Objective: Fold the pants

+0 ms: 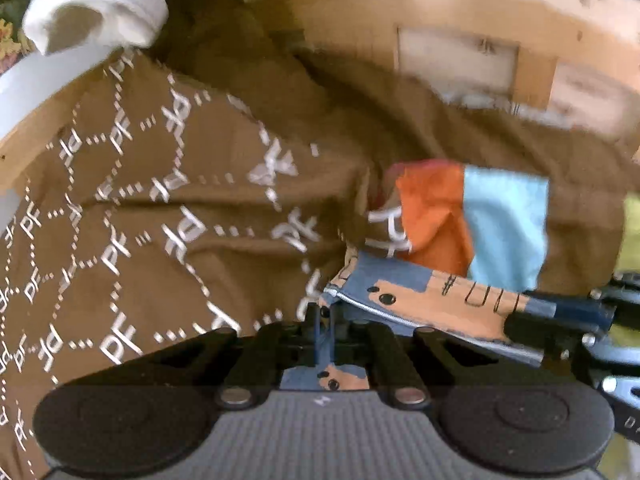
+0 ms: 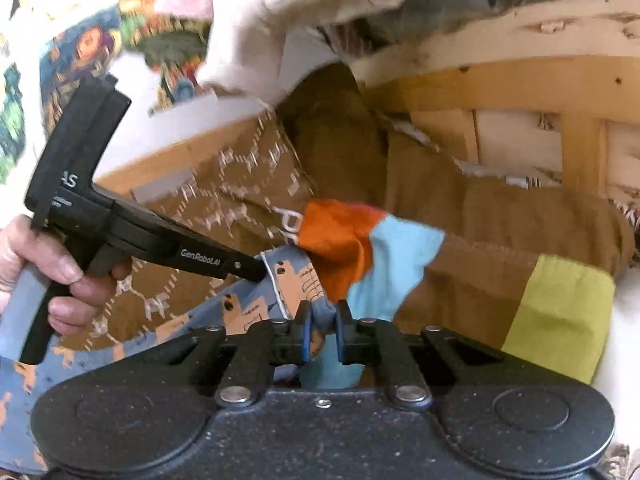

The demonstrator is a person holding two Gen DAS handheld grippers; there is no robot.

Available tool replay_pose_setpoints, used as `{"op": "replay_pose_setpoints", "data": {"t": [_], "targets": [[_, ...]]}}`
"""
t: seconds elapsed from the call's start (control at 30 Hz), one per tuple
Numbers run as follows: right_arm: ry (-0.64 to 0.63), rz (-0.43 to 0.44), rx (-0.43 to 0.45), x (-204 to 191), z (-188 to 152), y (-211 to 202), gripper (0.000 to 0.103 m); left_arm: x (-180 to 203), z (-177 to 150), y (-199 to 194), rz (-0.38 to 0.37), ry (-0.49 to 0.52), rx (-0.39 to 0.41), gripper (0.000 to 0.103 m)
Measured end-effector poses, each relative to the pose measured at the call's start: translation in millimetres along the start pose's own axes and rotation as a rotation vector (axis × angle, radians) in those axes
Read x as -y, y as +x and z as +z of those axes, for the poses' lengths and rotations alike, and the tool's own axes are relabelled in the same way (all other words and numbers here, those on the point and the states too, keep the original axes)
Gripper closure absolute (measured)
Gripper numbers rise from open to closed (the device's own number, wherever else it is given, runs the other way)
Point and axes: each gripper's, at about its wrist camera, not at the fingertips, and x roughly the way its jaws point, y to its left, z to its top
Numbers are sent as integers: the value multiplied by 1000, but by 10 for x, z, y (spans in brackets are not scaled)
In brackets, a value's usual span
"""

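Note:
The pants are blue-grey with orange cartoon print and a white stitched edge. My left gripper is shut on one part of their edge. My right gripper is shut on the edge further along; it shows at the right of the left wrist view, and the left gripper shows in the right wrist view. The pants hang between both grippers above a brown garment with white "PF" lettering. An orange and light-blue cloth lies just beyond the pants, also in the right wrist view.
A wooden slatted frame runs behind the brown garment. A white garment lies at the upper left. A yellow-green patch sits at the right. A colourful patterned sheet is at the far left.

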Motion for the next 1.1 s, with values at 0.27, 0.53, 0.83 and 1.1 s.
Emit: {"op": "replay_pose_setpoints", "data": {"t": [0.27,0.53,0.83,1.1], "targets": [[-47,-78,-1,17,-36,-44,75,-64,-384,-486,131,-139,157,41],[-349,6,48,-534,-133,-118,44,-709,-1508,-1337,440,-249,118,38],[-464,-46,-121,-725,-306,186,42,-1854,-2365,-1501,465,-433,-165,49],[-478,43,-88,-886,-349,130,28,-2069,-2413,-1437,316,-423,-185,98]]}}
